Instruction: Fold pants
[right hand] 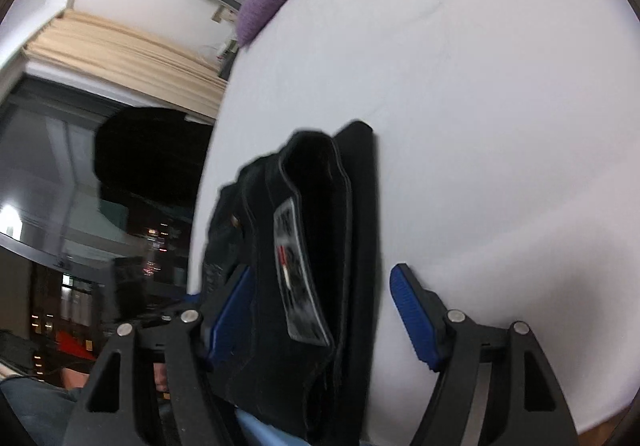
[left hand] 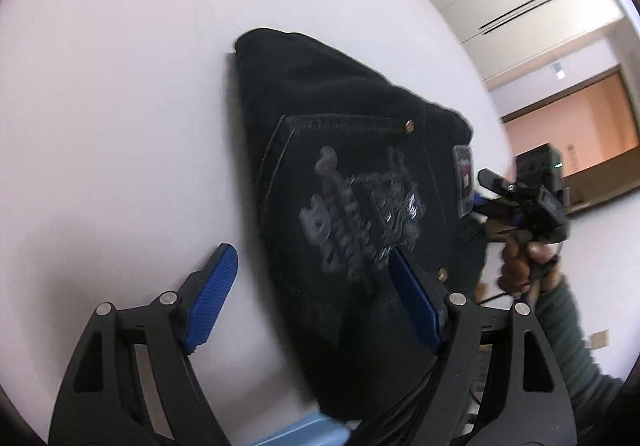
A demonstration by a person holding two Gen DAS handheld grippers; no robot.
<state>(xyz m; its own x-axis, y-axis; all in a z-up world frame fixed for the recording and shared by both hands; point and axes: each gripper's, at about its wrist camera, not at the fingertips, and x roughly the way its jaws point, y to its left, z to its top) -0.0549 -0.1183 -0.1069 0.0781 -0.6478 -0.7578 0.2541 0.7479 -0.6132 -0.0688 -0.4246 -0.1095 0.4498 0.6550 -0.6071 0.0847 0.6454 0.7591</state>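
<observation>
Fingers on both my left gripper (left hand: 308, 286) and right gripper (right hand: 320, 310) stand spread wide, holding nothing, with the folded black pants (left hand: 352, 181) lying between them on the white bed (left hand: 120, 105). To finish well, I judge I should press the bundle flat and square its edges without dragging layers apart.

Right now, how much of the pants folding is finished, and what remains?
Done: the black pants lie as a compact stacked bundle on the white surface, back pocket up. In hand: nothing; the left gripper and right gripper are both open around the bundle. Left: perhaps only straightening.
</observation>
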